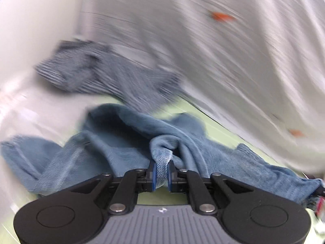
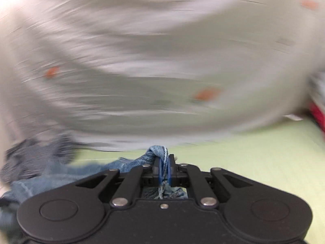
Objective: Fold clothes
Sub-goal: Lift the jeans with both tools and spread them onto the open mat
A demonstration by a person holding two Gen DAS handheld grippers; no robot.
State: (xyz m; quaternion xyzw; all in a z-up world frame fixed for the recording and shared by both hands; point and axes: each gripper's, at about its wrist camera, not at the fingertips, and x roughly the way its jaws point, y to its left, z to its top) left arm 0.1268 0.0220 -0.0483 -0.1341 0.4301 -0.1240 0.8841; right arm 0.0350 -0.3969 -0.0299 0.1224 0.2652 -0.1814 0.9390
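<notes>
Both our left tongs (image 1: 161, 171) and right tongs (image 2: 165, 167) are pinching the denim garment (image 1: 113, 142), but only the left view shows it sprawled out crumpled.

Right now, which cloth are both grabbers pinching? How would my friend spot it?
Find the pale green surface under the big white cloth with orange spots. The blue denim garment lies crumpled there, pinched by the left gripper and right gripper. Unlike the striped blue-grey cloth behind it, it is plain faded blue.

Motion-blurred white cloth (image 1: 223, 50) and striped garment (image 1: 85, 69)
</notes>
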